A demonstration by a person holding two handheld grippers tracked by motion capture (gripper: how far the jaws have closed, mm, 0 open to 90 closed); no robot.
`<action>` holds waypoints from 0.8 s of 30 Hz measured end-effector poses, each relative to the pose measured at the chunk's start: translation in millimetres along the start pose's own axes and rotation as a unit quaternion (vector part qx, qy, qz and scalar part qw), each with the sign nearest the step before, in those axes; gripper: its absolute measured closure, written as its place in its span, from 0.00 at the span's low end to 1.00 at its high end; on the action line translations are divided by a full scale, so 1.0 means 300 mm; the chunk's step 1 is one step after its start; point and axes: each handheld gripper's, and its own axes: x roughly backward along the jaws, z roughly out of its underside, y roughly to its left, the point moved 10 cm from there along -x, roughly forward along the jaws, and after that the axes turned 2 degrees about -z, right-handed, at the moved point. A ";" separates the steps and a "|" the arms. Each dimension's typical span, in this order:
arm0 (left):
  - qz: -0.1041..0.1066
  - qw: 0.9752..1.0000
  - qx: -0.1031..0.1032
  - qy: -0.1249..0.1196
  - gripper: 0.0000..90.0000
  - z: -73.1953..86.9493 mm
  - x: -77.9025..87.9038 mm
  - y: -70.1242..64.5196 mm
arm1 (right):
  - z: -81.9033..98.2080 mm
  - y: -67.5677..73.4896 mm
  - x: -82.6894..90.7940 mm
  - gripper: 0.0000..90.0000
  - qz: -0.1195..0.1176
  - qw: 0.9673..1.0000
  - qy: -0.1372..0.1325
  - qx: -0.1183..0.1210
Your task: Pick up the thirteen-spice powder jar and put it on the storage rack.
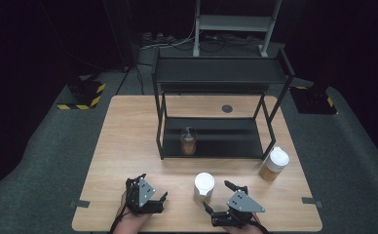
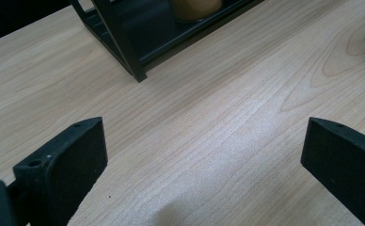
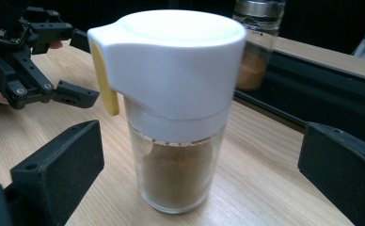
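— Standing upright near the table's [image 1: 128, 126] near edge, the white-capped jar [image 1: 203, 187] has its long axis vertical; in the right gripper view its yellow spout tab [image 3: 104, 80] points left, toward the left gripper [image 3: 39, 61].

— And the tools?

— The right gripper [image 1: 219, 196] is spread wide, jaws on either side of the jar without touching it. The left gripper's jaws gape over bare wood (nothing between them).

— Hard to see?

— The shelf jar [image 1: 189, 141] on the black rack [image 1: 216, 73]: its top is cut off in the left gripper view.
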 end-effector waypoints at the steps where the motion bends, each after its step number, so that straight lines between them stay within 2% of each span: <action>1: 0.000 1.000 -0.001 0.000 0.01 0.000 0.000 0.000 | 0.000 0.004 -0.006 0.00 -0.002 1.000 0.001 0.002; 8: 0.001 1.000 -0.002 0.000 0.01 0.000 0.000 0.000 | 0.003 0.021 -0.041 0.03 -0.014 1.000 -0.001 -0.005; 13: 0.002 1.000 -0.002 -0.001 0.01 0.000 0.000 0.000 | 0.003 0.034 -0.058 0.07 -0.014 1.000 -0.007 -0.007; 24: 0.003 1.000 -0.002 -0.001 0.01 0.001 0.001 0.003 | 0.000 0.066 -0.089 0.18 0.009 1.000 -0.019 -0.009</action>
